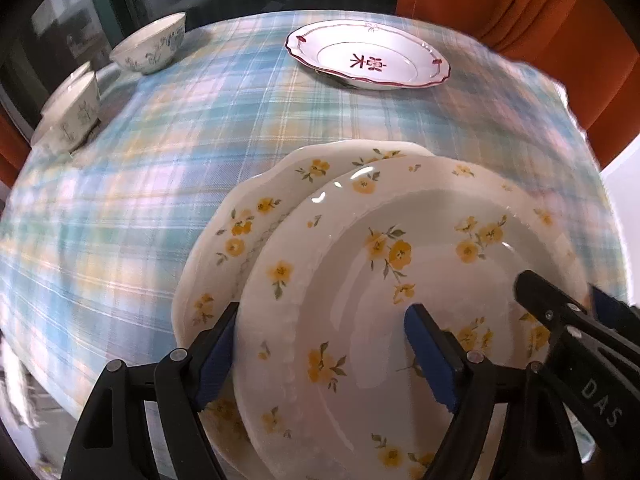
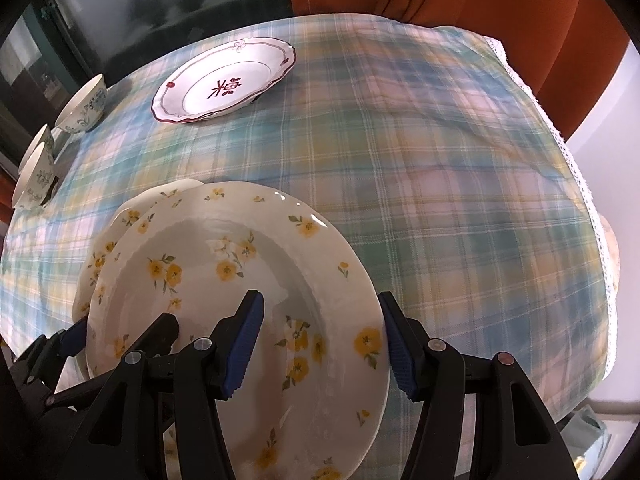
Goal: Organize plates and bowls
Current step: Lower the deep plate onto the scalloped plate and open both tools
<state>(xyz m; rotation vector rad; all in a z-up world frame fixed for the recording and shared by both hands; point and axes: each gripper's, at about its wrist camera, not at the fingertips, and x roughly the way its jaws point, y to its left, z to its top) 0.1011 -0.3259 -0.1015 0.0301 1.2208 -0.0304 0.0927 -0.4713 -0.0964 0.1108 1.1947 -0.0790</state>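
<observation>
Over the near edge of the plaid-clothed table (image 2: 420, 160), 2 claws flank the upper cream yellow-flowered plate (image 1: 400, 280): left claw (image 1: 320, 356) and right claw (image 2: 320, 344) each straddle its rim, unclenched; it lies offset on a matching plate (image 1: 256, 216).

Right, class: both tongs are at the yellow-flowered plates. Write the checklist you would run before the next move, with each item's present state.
1. Left tongs straddle the top yellow-flowered plate rim: ok.
2. Right tongs straddle the opposite rim: ok.
3. Pads actually clamping the rim: cannot tell.
4. Top plate centred on the lower yellow-flowered plate: not ok, it is offset.
5. Red-rimmed plate lies apart from the stack: ok.
6. Three bowls stand away at the tablecloth edge: ok.
</observation>
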